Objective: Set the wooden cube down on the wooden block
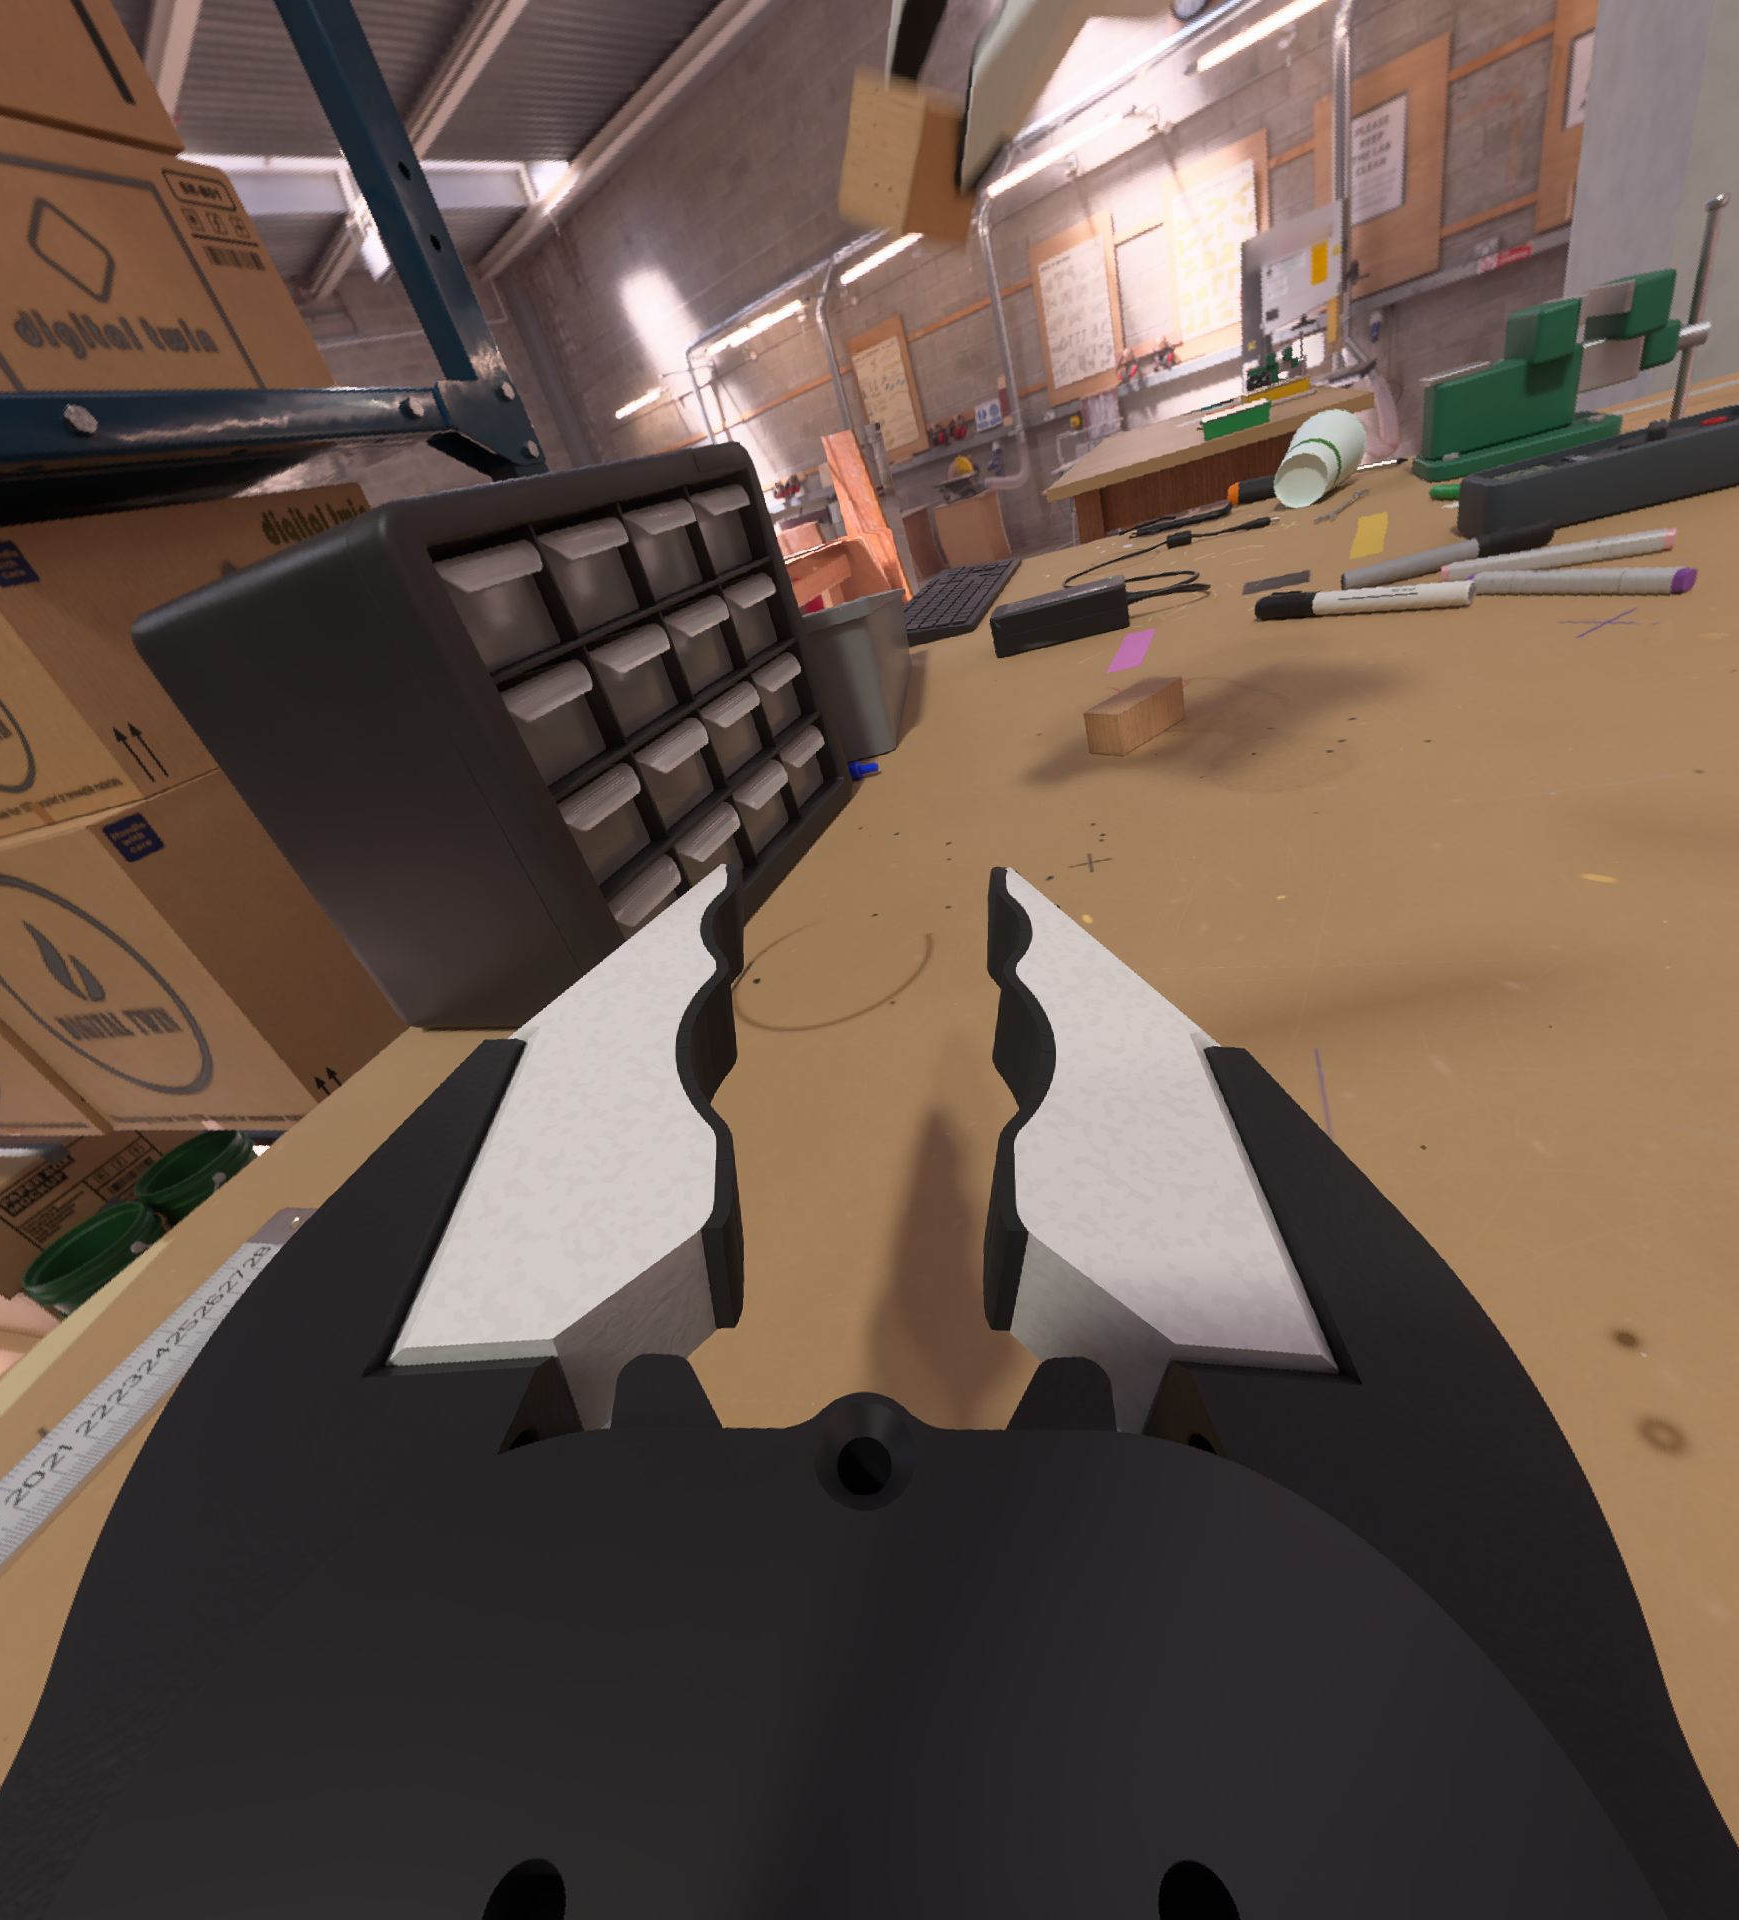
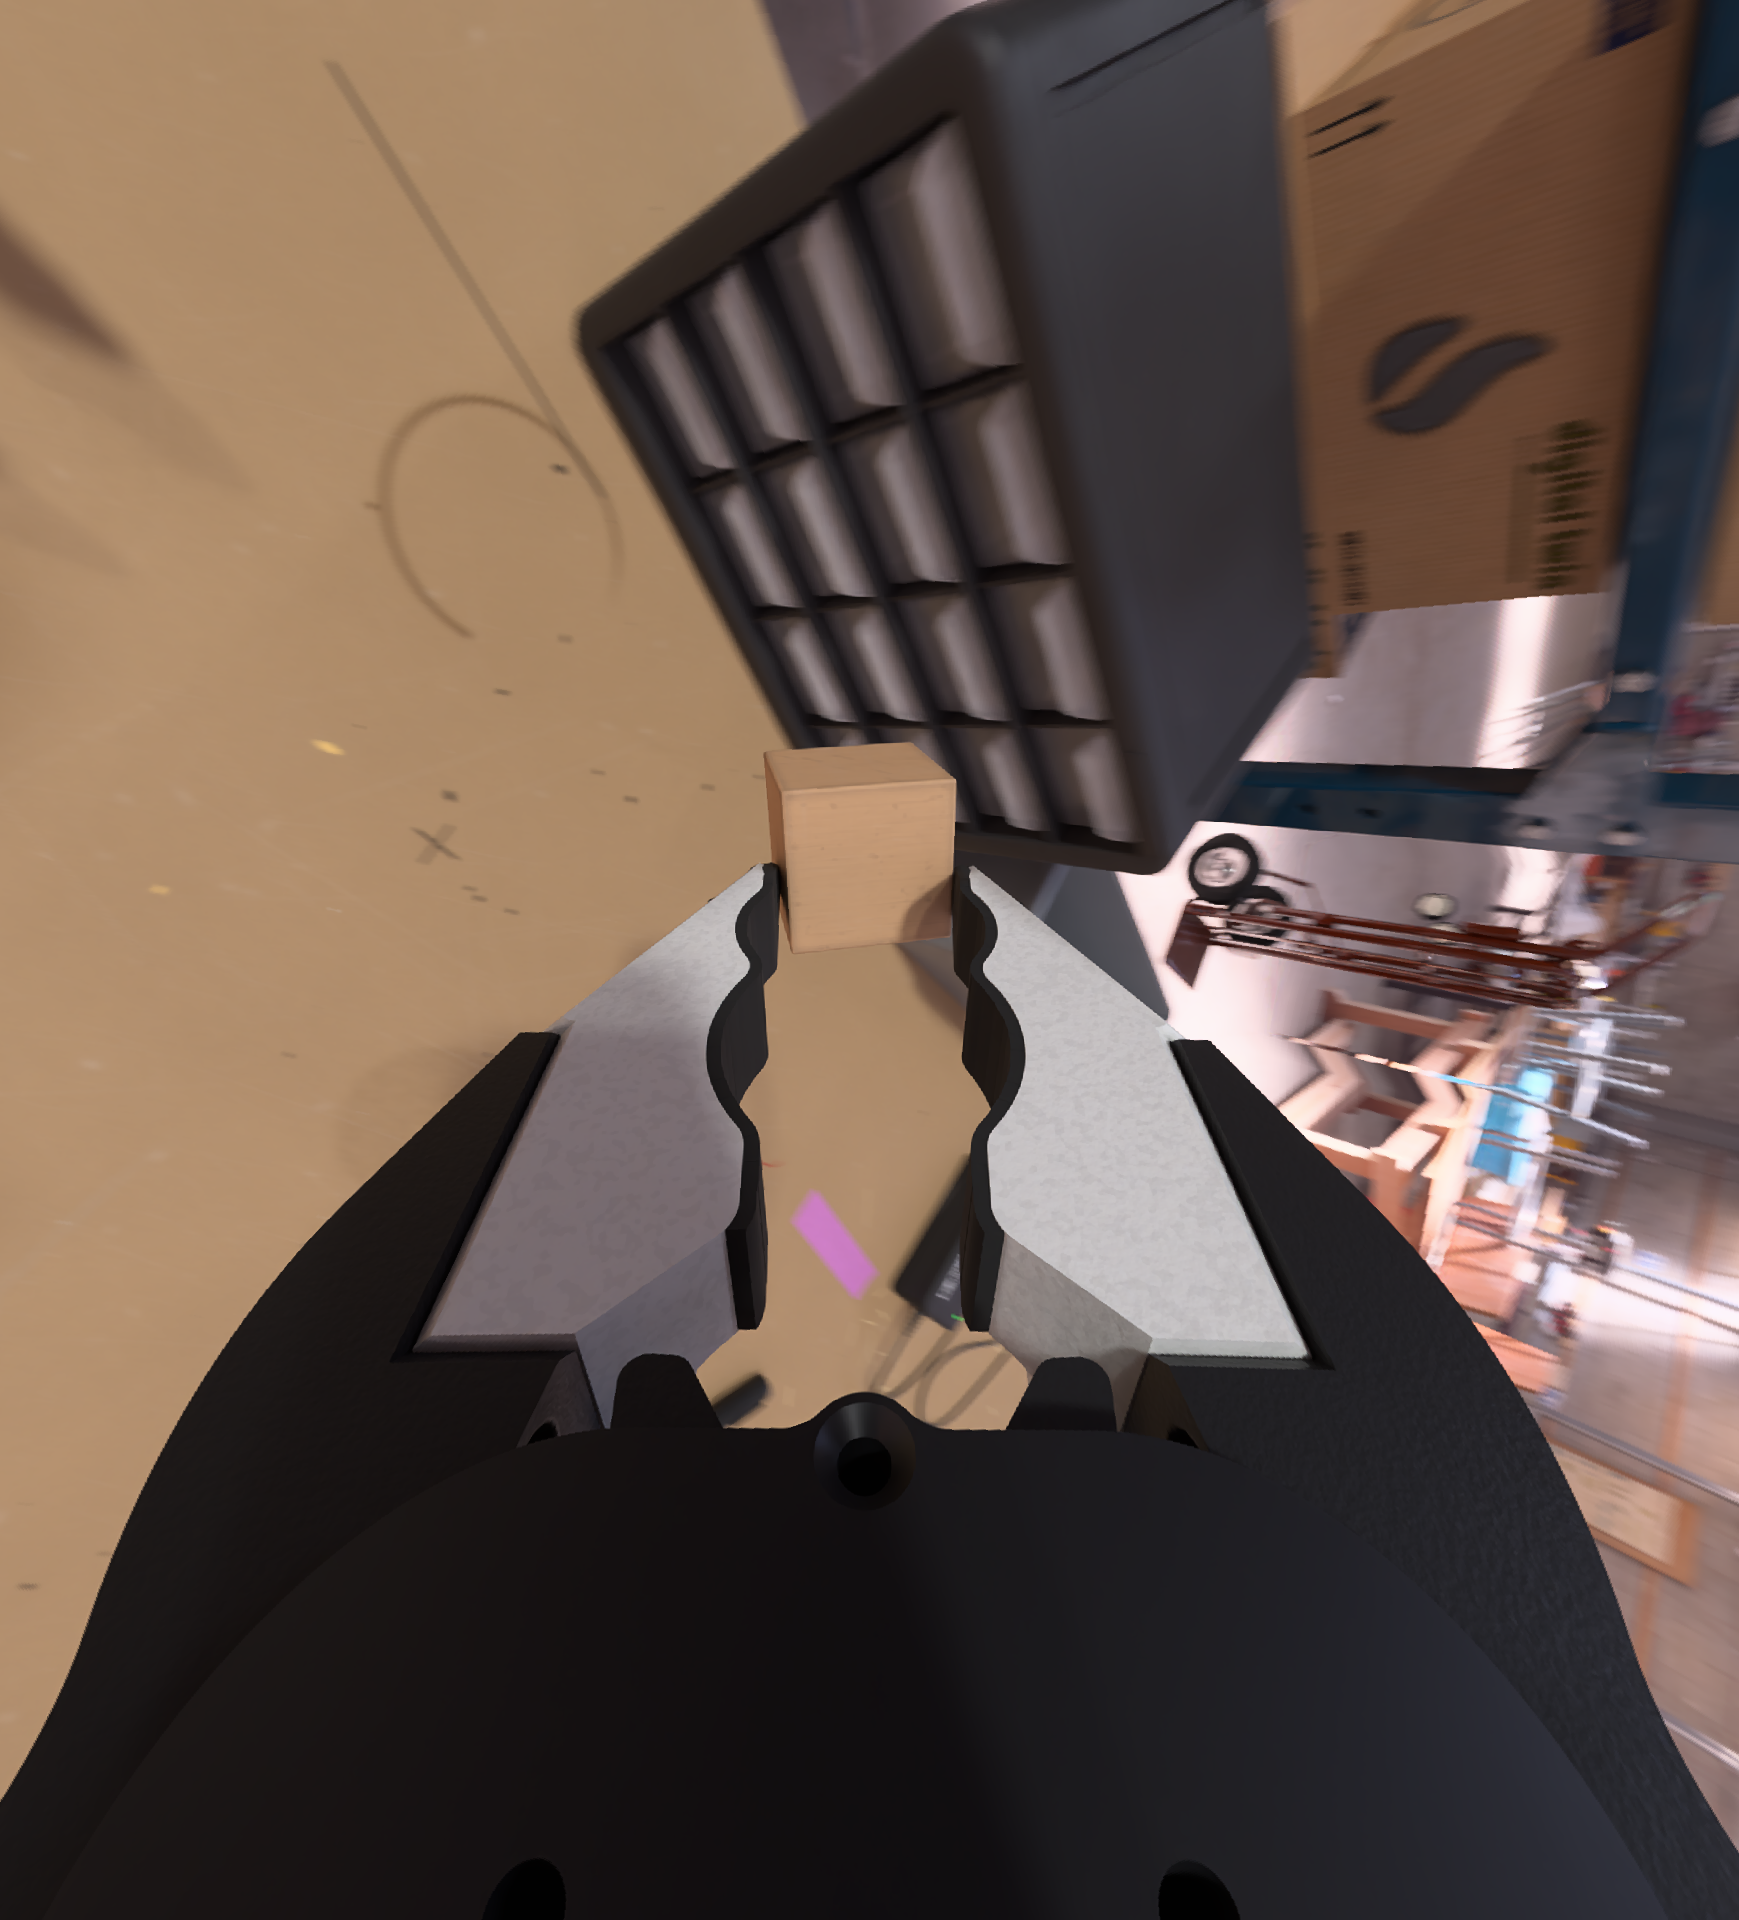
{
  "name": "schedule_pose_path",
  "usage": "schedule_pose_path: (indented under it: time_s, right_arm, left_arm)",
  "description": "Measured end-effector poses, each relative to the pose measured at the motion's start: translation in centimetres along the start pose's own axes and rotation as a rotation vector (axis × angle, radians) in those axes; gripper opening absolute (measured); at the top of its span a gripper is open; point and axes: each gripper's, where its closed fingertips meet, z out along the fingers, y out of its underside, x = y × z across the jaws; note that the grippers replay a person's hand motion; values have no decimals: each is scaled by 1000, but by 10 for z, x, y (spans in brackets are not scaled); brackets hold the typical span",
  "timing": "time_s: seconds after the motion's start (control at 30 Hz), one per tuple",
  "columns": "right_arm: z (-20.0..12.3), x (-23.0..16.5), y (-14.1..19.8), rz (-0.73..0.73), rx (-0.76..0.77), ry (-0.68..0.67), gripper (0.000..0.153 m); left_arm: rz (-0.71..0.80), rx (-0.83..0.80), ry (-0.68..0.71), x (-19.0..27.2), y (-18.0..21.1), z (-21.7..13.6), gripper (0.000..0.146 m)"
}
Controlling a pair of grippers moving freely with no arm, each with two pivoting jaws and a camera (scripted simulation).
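Note:
The wooden block (image 1: 1133, 715) lies flat on the workbench (image 1: 1364, 935), ahead and to the right of my left gripper (image 1: 863, 914). The left gripper is open and empty, low over the bench. The wooden cube (image 2: 860, 847) is pinched between the fingertips of my right gripper (image 2: 863, 894), which is shut on it. In the left wrist view the cube (image 1: 901, 156) hangs high in the air, above and to the left of the block, held by the right gripper (image 1: 938, 73) at the top edge. The block does not show in the right wrist view.
A black drawer cabinet (image 1: 491, 727) stands on the bench's left side, also in the right wrist view (image 2: 948, 468). Cardboard boxes (image 1: 65, 987) fill shelves beyond it. Markers (image 1: 1416, 582), a tipped paper cup (image 1: 1317, 457), a green vise (image 1: 1561, 374), a power adapter (image 1: 1057, 618) and a pink note (image 1: 1130, 651) lie farther off.

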Motion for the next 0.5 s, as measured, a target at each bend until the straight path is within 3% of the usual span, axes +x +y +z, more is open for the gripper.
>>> schedule_pose_path:
  time_s: [0.13,0.27,0.37,0.5]
  right_arm:
    - [-47,58,6,-60,-18,137,33]
    - [-82,101,25,-130,-54,166,33]
    - [-96,126,51,-164,-105,188,33]
    - [-93,154,98,-286,-324,284,33]
  left_arm:
    - [-49,0,-12,-5,3,-1,46]
    - [-113,6,-26,-12,5,-2,46]
    - [-167,14,-35,-18,6,-4,45]
    - [-235,16,-35,-22,9,-4,43]
